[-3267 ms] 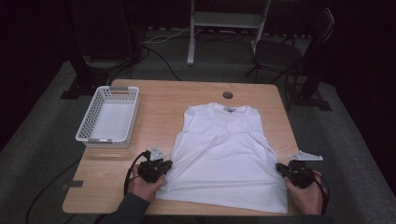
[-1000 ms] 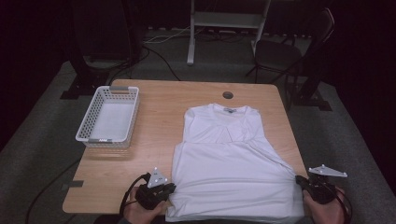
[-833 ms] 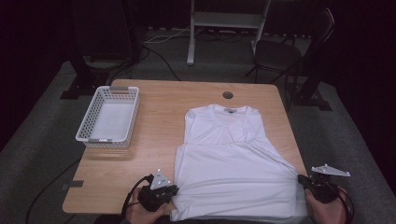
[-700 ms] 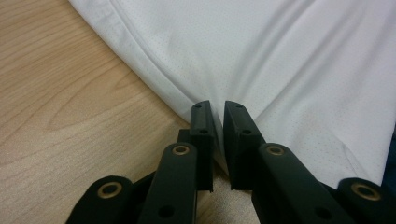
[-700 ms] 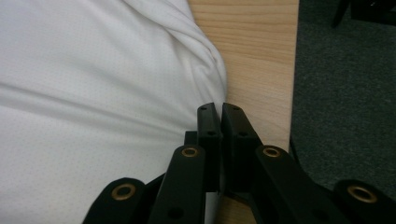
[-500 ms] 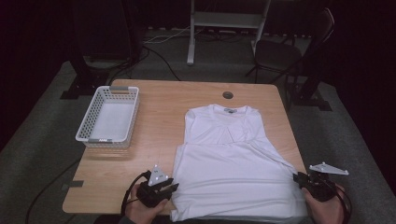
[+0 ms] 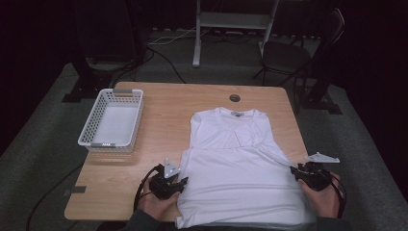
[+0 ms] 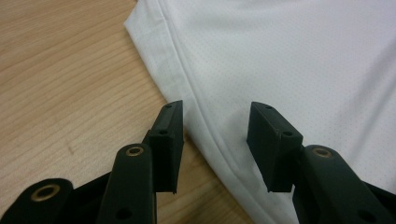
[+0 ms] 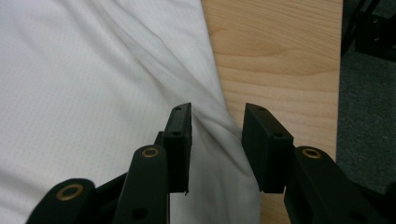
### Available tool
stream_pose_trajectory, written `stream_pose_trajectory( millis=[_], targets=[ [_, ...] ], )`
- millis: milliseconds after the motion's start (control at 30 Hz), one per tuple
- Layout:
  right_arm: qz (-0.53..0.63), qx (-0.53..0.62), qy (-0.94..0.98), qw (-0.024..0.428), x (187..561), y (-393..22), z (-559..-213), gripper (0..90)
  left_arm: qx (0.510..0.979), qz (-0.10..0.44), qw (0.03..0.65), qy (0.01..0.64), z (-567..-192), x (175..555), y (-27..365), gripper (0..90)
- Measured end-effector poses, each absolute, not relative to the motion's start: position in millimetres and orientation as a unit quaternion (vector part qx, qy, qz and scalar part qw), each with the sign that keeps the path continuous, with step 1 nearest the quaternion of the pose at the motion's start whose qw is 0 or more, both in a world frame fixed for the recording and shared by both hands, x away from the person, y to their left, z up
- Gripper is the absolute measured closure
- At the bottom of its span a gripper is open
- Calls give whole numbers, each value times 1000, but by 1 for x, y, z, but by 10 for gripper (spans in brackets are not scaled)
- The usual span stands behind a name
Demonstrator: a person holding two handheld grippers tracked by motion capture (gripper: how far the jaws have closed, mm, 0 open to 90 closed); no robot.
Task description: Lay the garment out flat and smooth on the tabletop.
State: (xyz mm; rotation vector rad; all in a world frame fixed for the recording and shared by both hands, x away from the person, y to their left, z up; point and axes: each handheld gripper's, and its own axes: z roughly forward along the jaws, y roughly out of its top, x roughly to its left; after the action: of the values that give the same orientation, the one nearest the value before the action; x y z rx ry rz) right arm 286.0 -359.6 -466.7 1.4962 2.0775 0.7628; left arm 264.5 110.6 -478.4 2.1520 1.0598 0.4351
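A white T-shirt (image 7: 240, 173) lies flat on the wooden table (image 7: 168, 101), collar away from me, with a folded edge running across its middle. My left gripper (image 7: 182, 182) sits at the shirt's left edge near the table's front. In the left gripper view its jaws (image 8: 215, 126) have just been opening and straddle the hem of the shirt (image 8: 289, 60) without pressing it. My right gripper (image 7: 294, 172) is at the shirt's right edge. Its jaws (image 9: 217, 126) have also just been opening, over a wrinkled side of the shirt (image 9: 93, 84), pads apart from the cloth.
A white plastic basket (image 7: 111, 120) stands at the table's left side. A round cable hole (image 7: 235, 97) sits near the far edge. A dark chair (image 7: 288, 53) and a stand are beyond the table. The right table edge (image 9: 338, 93) drops to grey carpet.
Both grippers have let go of the shirt's side edges and opened. Both hands have slid a little away from the near table edge. The shirt lies still.
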Motion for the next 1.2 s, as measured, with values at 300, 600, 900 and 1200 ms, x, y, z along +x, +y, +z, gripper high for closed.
stream_pose_trajectory(
  millis=[300, 600, 900, 1200],
  targets=[
    [269, 549, 760, 220, 299, -359, -471, 774, 834, 150, 348, 402, -477, 270, 105, 773],
    [257, 554, 760, 224, 303, -362, -470, 841, 844, 124, 350, 387, -476, 262, 101, 858],
    [256, 555, 760, 220, 298, -363, -470, 844, 849, 107, 354, 379, -476, 251, 101, 860],
    [258, 555, 761, 215, 287, -366, -469, 843, 848, 95, 359, 379, -476, 243, 106, 860]
  ],
)
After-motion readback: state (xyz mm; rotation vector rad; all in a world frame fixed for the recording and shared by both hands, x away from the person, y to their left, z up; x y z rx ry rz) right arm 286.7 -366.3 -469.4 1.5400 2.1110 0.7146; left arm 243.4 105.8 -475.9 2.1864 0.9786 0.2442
